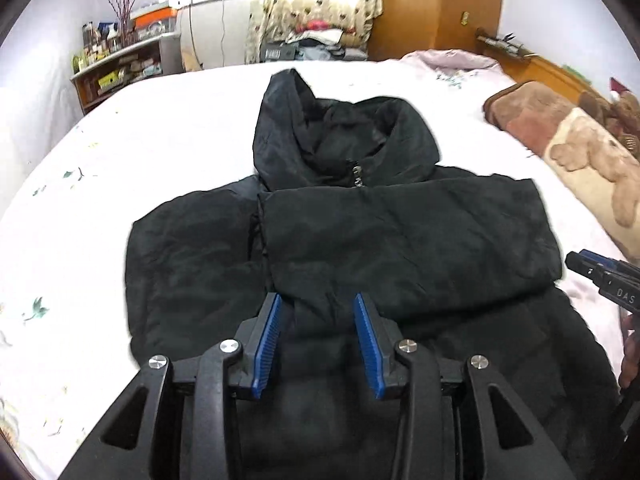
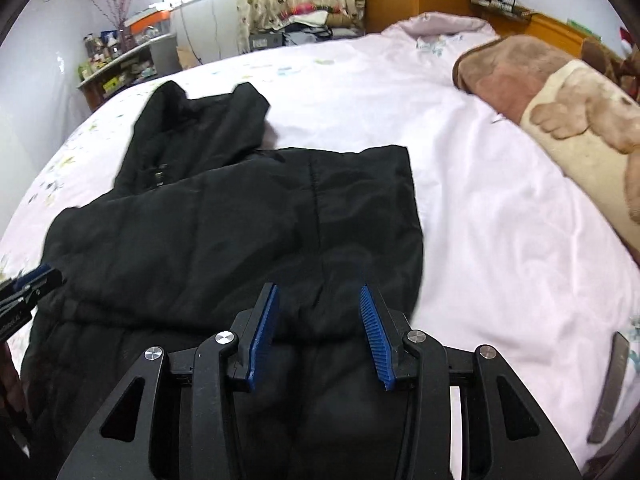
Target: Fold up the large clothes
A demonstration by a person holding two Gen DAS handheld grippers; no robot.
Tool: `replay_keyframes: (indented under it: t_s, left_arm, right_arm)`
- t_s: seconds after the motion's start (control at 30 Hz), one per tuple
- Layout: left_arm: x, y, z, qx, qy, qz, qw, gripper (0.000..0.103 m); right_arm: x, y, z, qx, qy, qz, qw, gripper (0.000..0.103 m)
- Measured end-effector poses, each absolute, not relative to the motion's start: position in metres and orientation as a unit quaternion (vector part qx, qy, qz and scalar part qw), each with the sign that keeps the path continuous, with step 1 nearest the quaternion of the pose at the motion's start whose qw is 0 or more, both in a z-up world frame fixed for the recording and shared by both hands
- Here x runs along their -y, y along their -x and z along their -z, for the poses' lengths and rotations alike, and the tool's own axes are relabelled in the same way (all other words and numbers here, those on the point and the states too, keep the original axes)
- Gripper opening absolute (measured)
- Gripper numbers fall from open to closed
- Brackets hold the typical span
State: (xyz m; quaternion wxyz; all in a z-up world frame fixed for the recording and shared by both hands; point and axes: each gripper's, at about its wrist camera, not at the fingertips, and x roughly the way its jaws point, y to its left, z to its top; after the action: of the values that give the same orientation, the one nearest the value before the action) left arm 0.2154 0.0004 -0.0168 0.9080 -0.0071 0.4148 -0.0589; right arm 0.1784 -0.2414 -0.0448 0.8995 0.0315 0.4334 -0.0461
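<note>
A large black hooded jacket (image 1: pixel 360 240) lies on a bed with a pale pink sheet (image 1: pixel 160 140), hood at the far end, both sleeves folded across its front. My left gripper (image 1: pixel 318 312) is open and empty, hovering over the jacket's lower middle. My right gripper (image 2: pixel 320 304) is open and empty over the jacket (image 2: pixel 224 232) near its right edge. The right gripper also shows at the right edge of the left wrist view (image 1: pixel 600 276). The left gripper shows at the left edge of the right wrist view (image 2: pixel 28 292).
A brown and cream teddy-bear blanket (image 2: pixel 560 108) lies at the bed's right side. A shelf of small items (image 1: pixel 116 64) stands at the far left, a wooden wardrobe (image 1: pixel 440 4) behind. A dark flat object (image 2: pixel 612 388) lies on the sheet (image 2: pixel 500 220) at the right.
</note>
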Motion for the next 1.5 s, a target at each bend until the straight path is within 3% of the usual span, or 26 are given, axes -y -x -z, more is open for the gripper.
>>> replay_keyframes:
  t_s: [0.4,0.5,0.87,1.13,1.5]
  left_arm:
    - [-0.039,-0.112,0.007,-0.421,0.024,0.060,0.905,0.054]
    - [-0.046,-0.095,0.001,-0.416,0.035,0.055,0.907,0.066]
    - [-0.045,-0.067,-0.031,-0.398,0.039,0.077,0.913,0.067]
    - [-0.045,-0.130,-0.049,-0.384,0.035,0.092,0.918,0.070]
    - [-0.041,-0.325,-0.043,-0.384,0.041,0.076,0.919,0.072]
  right_arm:
    - [0.219,-0.074,0.032,-0.424,-0.044,0.014,0.904,0.045]
    - [0.218,-0.055,0.030,-0.424,-0.056,0.009,0.904,0.050]
    - [0.200,-0.031,0.014,-0.419,-0.050,-0.016,0.906,0.050]
    - [0.189,-0.095,0.003,-0.410,-0.032,-0.047,0.910,0.054]
    - [0.181,-0.287,0.006,-0.422,-0.023,-0.084,0.902,0.054]
